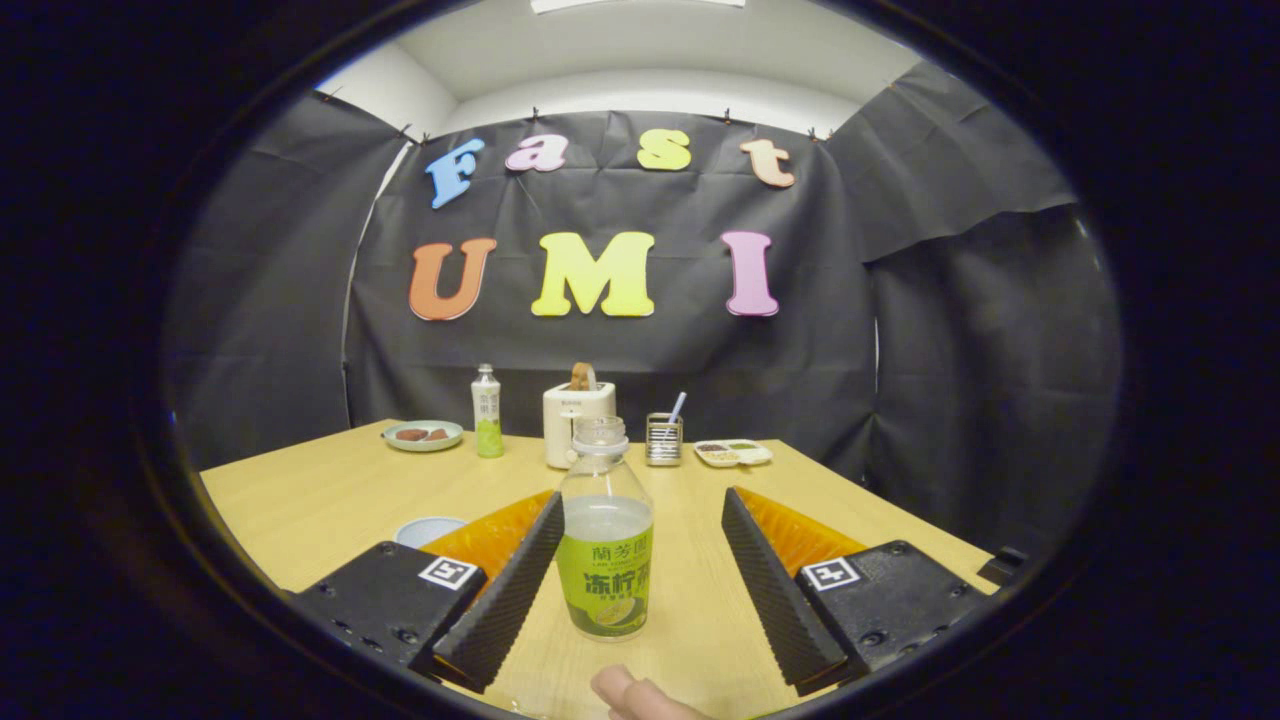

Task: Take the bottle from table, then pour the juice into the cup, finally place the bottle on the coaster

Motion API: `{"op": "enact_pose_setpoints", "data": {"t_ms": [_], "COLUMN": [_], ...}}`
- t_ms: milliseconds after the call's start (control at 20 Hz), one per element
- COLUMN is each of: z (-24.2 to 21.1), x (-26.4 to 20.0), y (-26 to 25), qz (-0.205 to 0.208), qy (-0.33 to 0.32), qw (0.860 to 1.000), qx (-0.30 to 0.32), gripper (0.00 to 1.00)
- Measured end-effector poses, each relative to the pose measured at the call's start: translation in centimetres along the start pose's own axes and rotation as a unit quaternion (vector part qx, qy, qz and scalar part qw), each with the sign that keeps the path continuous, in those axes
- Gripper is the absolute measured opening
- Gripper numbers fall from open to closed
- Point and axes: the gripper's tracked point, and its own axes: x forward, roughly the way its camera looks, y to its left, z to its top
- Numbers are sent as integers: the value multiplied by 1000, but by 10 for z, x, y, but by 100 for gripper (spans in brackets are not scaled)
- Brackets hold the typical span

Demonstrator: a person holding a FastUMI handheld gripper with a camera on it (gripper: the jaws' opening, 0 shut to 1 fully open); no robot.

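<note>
My jaws (635, 590) stand wide apart and hold nothing; the bottle (604, 535) stands upright between them, closer to my left finger, with clear worktop showing on its other side and neither ribbed pad touching it. I judge this to be the first step, taking the bottle, with the grasp not yet made. The next move calls for centring the jaws on the labelled belly of the bottle and closing evenly, since the smooth clear plastic may slip or tip if one pad arrives first. The bottle is round, narrow at the neck, its mouth open with no cap that I can see, and pale juice reaches to about its shoulder, so it must stay upright when lifted. The worktop (330, 490) is smooth pale wood. A round pale rim (428, 528), perhaps the cup or the coaster, sits just beyond my left finger; I cannot tell which. A fingertip (632, 692) shows at the worktop's near edge.
</note>
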Motion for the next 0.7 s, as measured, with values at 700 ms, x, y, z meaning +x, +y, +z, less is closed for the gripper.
{"op": "enact_pose_setpoints", "data": {"t_ms": [700], "z": [-42], "x": [61], "y": [12], "qz": [14], "qy": [38], "qw": [999], "qx": [-19], "gripper": [100]}}
